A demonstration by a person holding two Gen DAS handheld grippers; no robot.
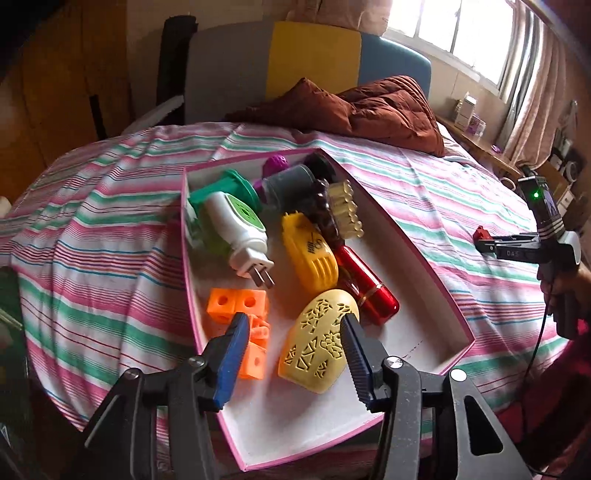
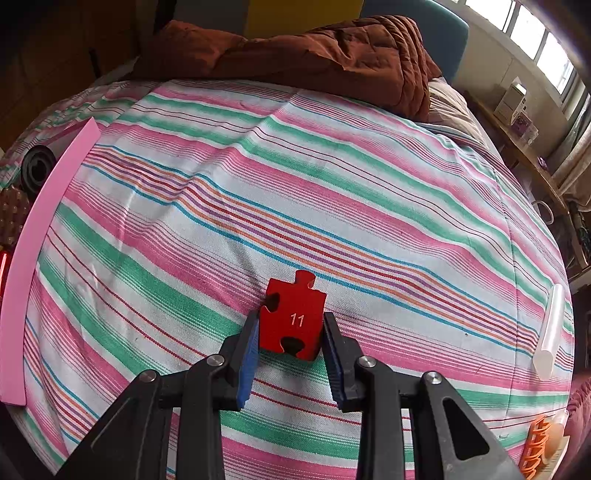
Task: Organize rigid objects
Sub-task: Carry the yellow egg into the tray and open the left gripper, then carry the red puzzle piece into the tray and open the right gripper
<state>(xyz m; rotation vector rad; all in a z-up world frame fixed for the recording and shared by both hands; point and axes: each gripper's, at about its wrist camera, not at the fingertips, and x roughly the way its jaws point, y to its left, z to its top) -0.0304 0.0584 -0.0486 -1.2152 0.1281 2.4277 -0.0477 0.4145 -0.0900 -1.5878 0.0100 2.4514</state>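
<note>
The right hand-held gripper (image 2: 291,332) seemingly pinches the red puzzle piece (image 2: 293,321); held shallowly, it could slip before reaching the pink box (image 1: 436,284), where the left hand-held gripper (image 1: 293,328) waits wide.

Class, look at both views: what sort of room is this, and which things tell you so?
Most likely a bedroom: a bed with a striped sheet, a rumpled brown quilt at its head, and a curtained window.

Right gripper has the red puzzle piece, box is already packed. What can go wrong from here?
1. The right gripper holds the red puzzle piece only by its side edges; it may twist or slip in transit.
2. The pink box is crowded; only its near right corner looks bare.
3. The left gripper hovers open over the box, risking collision.
</note>
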